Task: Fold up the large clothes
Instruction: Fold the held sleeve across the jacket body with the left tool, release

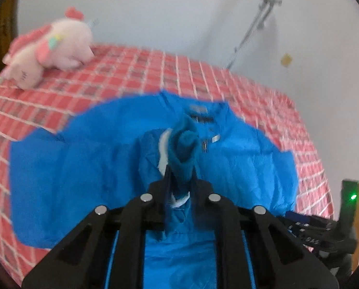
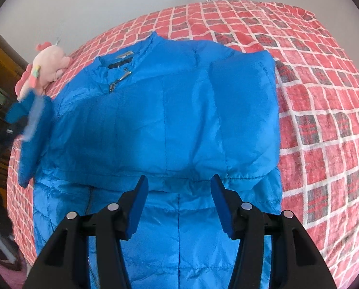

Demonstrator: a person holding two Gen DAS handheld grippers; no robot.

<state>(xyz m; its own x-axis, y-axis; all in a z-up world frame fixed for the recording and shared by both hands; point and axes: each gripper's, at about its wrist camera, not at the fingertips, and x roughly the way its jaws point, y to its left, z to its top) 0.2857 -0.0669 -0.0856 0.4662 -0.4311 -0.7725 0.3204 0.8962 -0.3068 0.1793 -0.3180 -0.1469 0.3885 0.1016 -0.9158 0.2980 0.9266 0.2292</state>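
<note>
A big blue jacket (image 2: pixel 169 110) lies spread out on a bed (image 2: pixel 324 96) that has a red checked cover. The jacket's collar and zip point toward the far edge of the bed, near the white wall (image 1: pixel 155 12). Its bottom part hangs toward the near edge, under the cameras.

The left gripper (image 1: pixel 179 171) is closed tight on the sleeve cuff (image 1: pixel 184 144) of the jacket. The cuff is a darker blue, soft and bunched up, and it sticks up from between the black fingers. A bit of white lining shows beside it. The gripper holds the cuff up above the middle of the jacket's chest. In the right wrist view, this same sleeve shows as a blurry blue shape near the left edge of the bed.

The right gripper (image 2: pixel 179 202) is open. Its two blue pads (image 2: pixel 137 207) stand well apart, and nothing is between them. It hangs over the jacket near a fold line, close to the near edge of the bed. Whether it touches the cloth is hard to tell.

A pink and white plush toy (image 1: pixel 49 50) lies at the far left corner of the bed, apart from the jacket. A thin metal stand (image 1: pixel 259 24) leans by the wall behind the bed.
</note>
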